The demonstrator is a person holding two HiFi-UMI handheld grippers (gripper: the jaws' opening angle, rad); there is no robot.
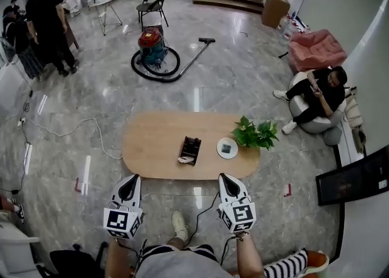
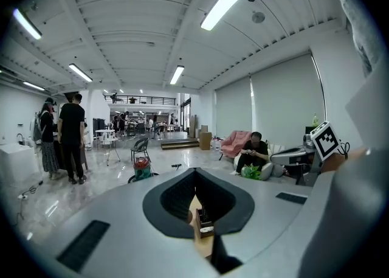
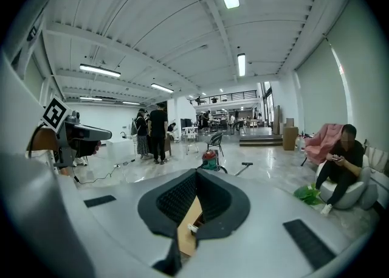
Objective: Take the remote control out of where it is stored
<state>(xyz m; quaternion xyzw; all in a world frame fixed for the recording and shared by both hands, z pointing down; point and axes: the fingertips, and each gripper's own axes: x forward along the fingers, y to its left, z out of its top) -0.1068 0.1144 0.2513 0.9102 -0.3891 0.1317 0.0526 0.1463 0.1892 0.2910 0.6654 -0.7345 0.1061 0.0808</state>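
Left gripper [image 1: 134, 178], right gripper [image 1: 223, 177] closed; box [image 1: 191, 148] holds remote [image 1: 186, 160].

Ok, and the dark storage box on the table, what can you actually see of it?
The storage box is a small, dark, open-topped rectangular holder, split by dividers into compartments; its material can't be told. It stands flat near the middle of the oval wooden table, long side running away from the person, slightly angled. A pale item, possibly the remote, lies at its near end, too small to be sure. Only the table touches the box; the white dish to its right stands apart.
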